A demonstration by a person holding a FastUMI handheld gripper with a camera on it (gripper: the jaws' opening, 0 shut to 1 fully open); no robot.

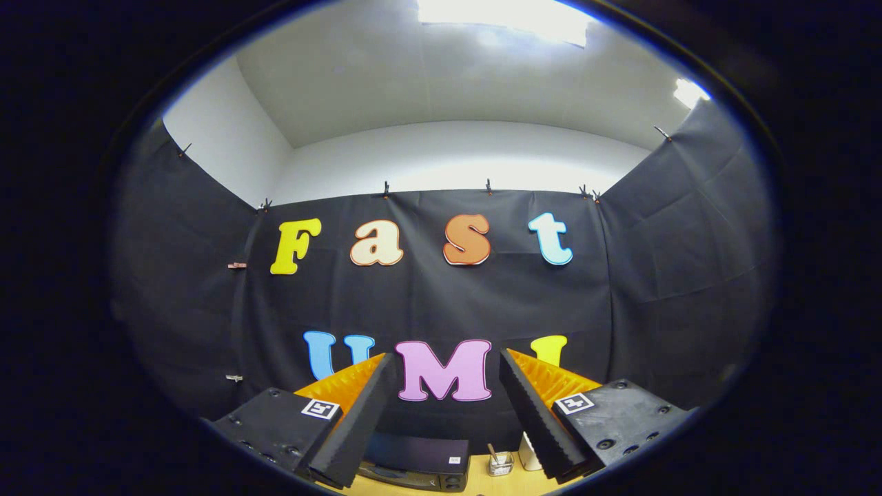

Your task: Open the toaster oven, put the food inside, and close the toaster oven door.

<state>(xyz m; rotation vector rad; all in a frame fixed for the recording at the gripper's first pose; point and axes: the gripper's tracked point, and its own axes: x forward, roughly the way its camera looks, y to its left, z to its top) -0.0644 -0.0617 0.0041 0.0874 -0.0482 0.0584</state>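
Pale wooden desk (482, 486) lies low, beyond the fingers. On it sits the dark, boxy metal toaster oven (417, 463), at 6 o'clock between the fingertips and well beyond them; whether its door is up or down cannot be told. Small clear glass jar (500, 463) stands at the oven's 3 o'clock. Claw (446, 365) is held high, fingers spread wide, gripping nothing. Judgement: tilt the view down before any approach, so the door handle and food can be seen.
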